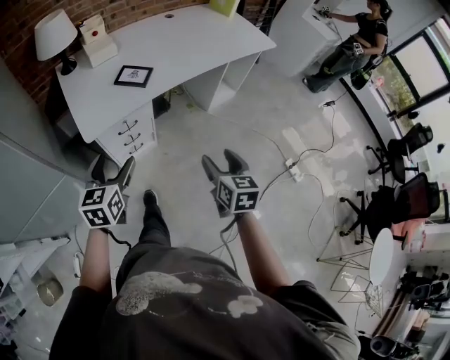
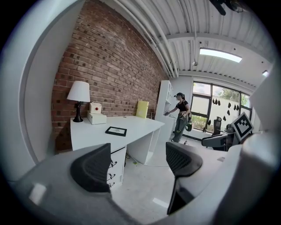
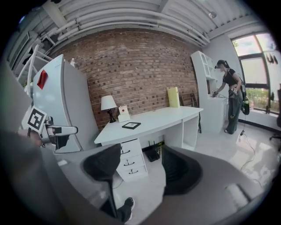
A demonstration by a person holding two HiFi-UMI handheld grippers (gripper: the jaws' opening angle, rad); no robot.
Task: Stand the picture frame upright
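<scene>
A black picture frame (image 1: 133, 75) lies flat on the white desk (image 1: 190, 49), also seen lying flat as the frame (image 2: 116, 130) in the left gripper view and the frame (image 3: 131, 125) in the right gripper view. My left gripper (image 1: 112, 171) hangs open over the floor, short of the desk's drawers. My right gripper (image 1: 223, 166) is open too, over bare floor to the right. Nothing sits between either pair of jaws. Both are well away from the frame.
A white lamp (image 1: 55, 36) and a white box (image 1: 97, 41) stand at the desk's back left, a yellow item (image 1: 225, 6) at its far end. Drawers (image 1: 131, 133) sit under the desk. Cables (image 1: 302, 165) trail on the floor. Another person (image 1: 351, 42) stands at the far counter; office chairs (image 1: 404, 151) are right.
</scene>
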